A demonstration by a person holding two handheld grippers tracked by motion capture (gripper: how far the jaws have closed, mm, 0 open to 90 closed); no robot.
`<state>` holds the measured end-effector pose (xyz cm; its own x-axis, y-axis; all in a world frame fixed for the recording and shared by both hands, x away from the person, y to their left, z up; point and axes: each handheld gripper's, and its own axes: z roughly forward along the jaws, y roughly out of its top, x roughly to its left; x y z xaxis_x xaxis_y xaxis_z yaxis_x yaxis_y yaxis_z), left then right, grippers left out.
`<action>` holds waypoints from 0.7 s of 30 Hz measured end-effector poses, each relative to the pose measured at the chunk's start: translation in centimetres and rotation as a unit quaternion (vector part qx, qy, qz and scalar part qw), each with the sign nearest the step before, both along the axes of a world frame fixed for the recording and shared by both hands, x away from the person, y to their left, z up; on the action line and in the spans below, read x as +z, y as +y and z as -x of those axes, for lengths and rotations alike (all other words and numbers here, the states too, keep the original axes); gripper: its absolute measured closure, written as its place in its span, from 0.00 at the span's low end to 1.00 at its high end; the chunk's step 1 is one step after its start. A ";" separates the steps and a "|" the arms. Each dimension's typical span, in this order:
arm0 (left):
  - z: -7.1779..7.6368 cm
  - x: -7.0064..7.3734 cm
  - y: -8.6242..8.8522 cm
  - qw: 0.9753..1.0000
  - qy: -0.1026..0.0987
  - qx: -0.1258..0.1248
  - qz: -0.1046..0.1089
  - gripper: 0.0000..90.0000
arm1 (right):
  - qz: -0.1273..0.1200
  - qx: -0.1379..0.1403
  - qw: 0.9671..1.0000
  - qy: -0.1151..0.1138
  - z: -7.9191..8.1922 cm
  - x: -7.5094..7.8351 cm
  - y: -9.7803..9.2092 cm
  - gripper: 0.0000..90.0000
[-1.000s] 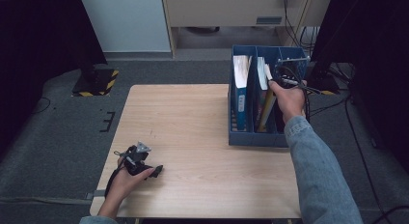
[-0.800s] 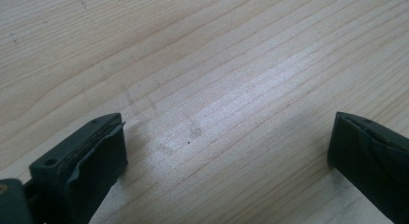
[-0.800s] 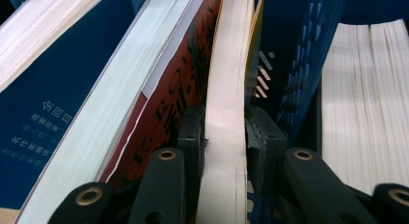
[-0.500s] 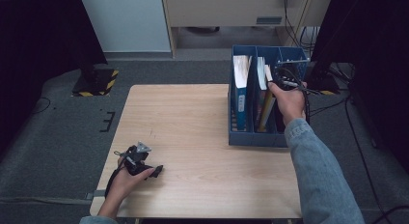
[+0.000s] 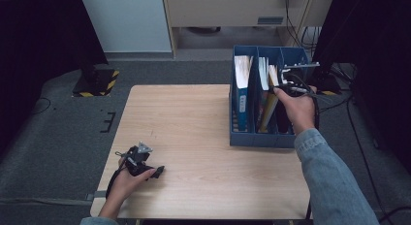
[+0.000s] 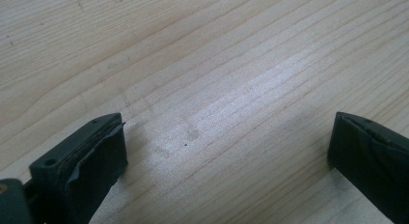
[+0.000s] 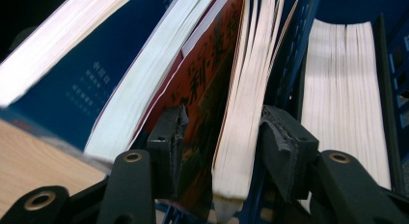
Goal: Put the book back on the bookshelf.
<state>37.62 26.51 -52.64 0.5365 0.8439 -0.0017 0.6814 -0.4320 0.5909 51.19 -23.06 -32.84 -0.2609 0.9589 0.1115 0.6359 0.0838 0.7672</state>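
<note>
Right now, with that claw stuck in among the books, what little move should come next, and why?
Probably a gentle squeeze of the right claw before any pull. Its jaws stand on either side of the red-covered book in the blue file box, one by the cover, one by the pages, but a full clamp isn't certain yet. The left claw sits open over the bare table.

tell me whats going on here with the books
A person works at a wooden table with a gripper in each hand. The right gripper reaches into the blue file rack, its jaws set around a red-covered book standing in the middle slot. The left gripper rests open near the table's front left corner, holding nothing.
</note>
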 end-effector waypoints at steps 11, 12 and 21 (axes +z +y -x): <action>0.0 0.0 0.0 1.000 0.000 0.000 0.001 0.00 | -0.003 0.009 1.000 -0.010 2.3 0.5 -0.8 0.55; 0.0 0.0 0.0 1.000 0.000 0.000 0.001 0.00 | -0.002 0.011 1.000 -0.013 2.5 0.6 -0.9 0.55; 0.0 0.0 0.0 1.000 0.001 -0.003 -0.003 0.00 | -0.007 0.024 0.999 -0.029 4.1 0.5 -1.0 0.42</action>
